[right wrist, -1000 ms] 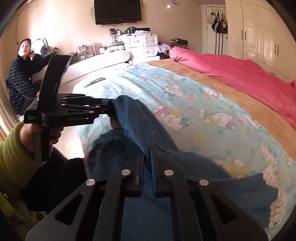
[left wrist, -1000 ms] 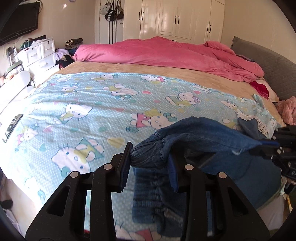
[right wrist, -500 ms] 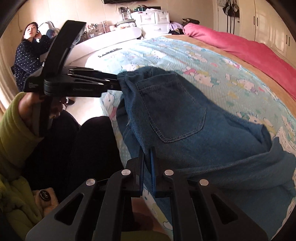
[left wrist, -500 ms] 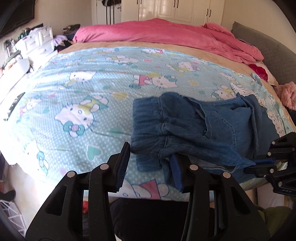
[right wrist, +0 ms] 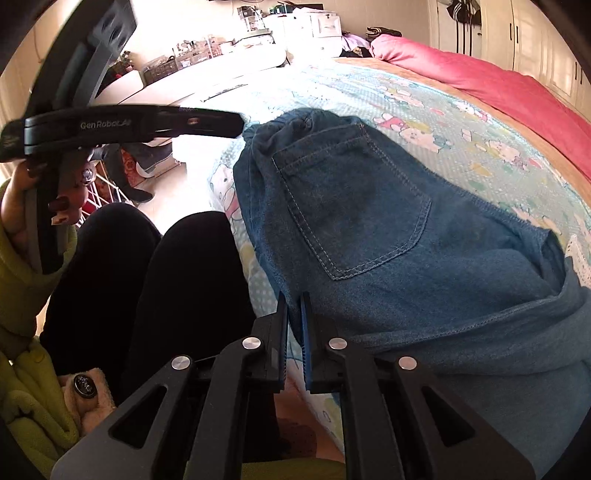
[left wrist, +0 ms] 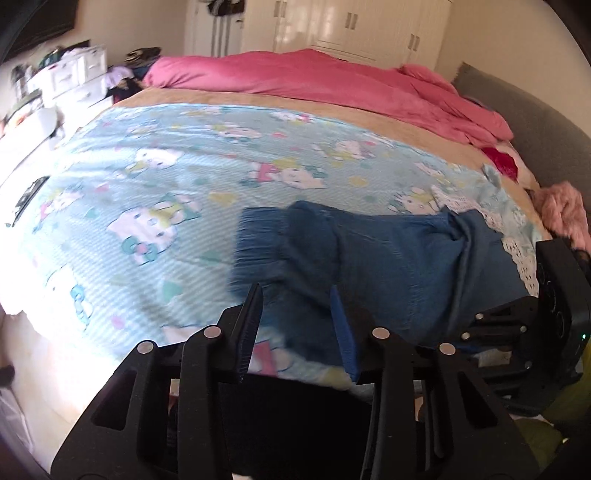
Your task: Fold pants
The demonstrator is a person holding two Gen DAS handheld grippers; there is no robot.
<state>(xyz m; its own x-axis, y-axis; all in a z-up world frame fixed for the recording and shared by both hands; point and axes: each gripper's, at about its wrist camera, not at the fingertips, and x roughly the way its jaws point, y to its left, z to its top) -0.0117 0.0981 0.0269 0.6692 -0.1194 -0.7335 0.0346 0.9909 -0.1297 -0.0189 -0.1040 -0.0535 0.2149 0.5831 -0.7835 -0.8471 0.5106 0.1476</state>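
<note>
Blue denim pants (right wrist: 369, 221) lie bunched at near edge of bed, on light-blue cartoon-cat bedsheet (left wrist: 155, 192). Left hand-held gripper (left wrist: 295, 325) gapes wide, holding nothing. Right hand-held gripper (right wrist: 294, 332) pinches pants' edge. Rumpled pink duvet (left wrist: 332, 77) heaped at far side; white wardrobe doors (left wrist: 354, 33) behind.

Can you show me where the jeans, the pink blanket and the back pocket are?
jeans (left wrist: 388, 258), left wrist view, middle of the cloth.
pink blanket (left wrist: 314, 75), left wrist view, its flat top.
back pocket (right wrist: 351, 199), right wrist view, pocket centre.
</note>
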